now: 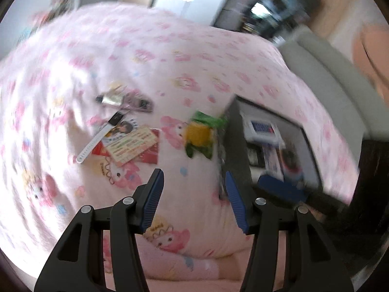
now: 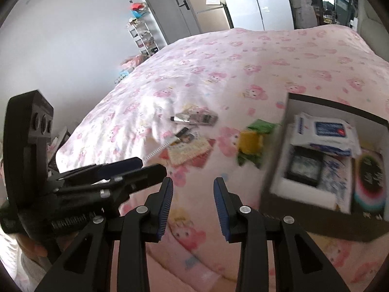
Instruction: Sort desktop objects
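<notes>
We hold both tongs – left gripper [image 1: 192, 200] and right gripper [image 2: 193, 205] – spread and empty over the soft bedspread [image 2: 267, 56], where the yellow-green packet [image 2: 252, 143] beside the part-filled box [image 2: 274, 160] could sink or slide when pinched – and the white strap [image 2: 159, 148] might snag the cards [image 2: 189, 152]

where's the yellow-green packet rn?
On the bedspread, centre of both views: packet lies just left of the box, right of the red card.

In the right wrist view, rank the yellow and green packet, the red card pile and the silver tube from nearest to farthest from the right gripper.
From the right gripper:
1. Yellow and green packet, ahead, slightly right, beside the box.
2. Red card pile, ahead, a little farther up the bedspread; close to the packet's distance.
3. Silver tube, farthest, behind the cards.
</notes>
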